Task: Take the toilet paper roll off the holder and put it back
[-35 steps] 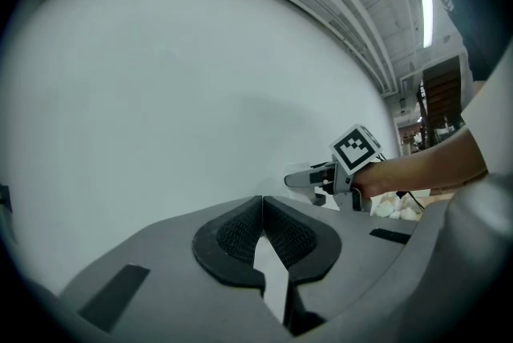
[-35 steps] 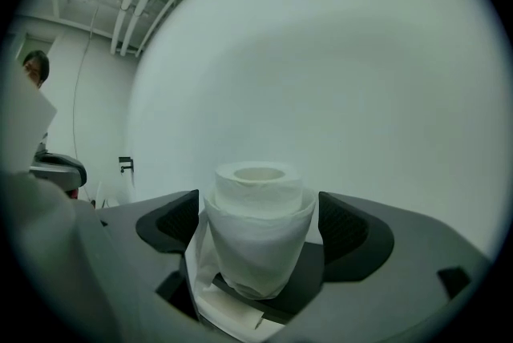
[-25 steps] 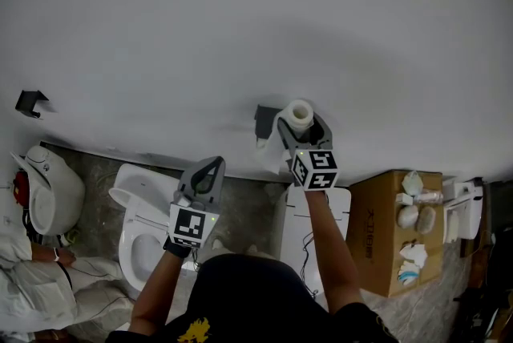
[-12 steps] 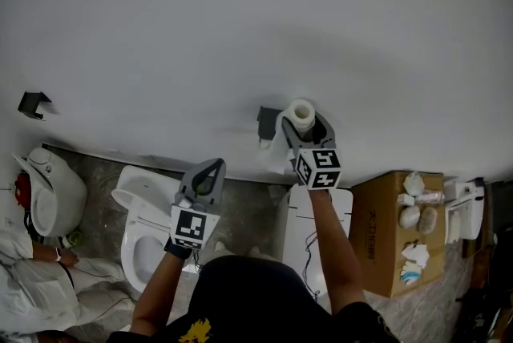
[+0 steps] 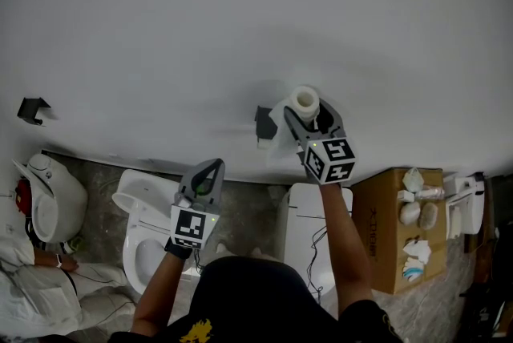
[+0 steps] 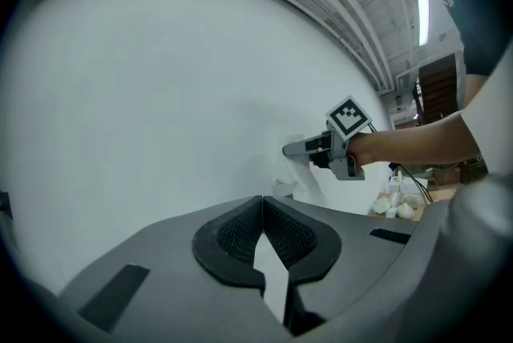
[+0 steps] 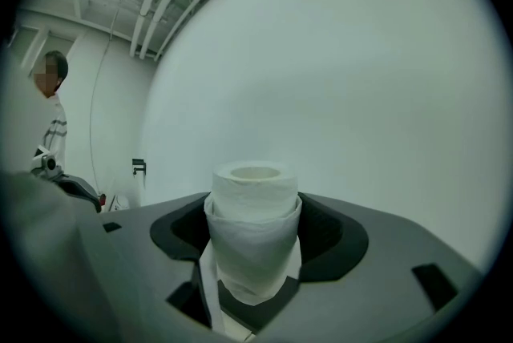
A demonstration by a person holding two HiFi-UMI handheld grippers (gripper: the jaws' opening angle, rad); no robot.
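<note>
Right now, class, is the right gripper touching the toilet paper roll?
Touching. The right gripper view shows the right gripper with its jaws pressed against both sides of the toilet paper roll, which stands between them.

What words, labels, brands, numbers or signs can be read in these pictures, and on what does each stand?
No text can be read outright.
Cardboard box: dark print on its side, too small and blurred to read.
Black shirt: yellow print at the bottom edge, not legible.
Left marker cube and right marker cube: black-and-white square patterns only, no words.
</note>
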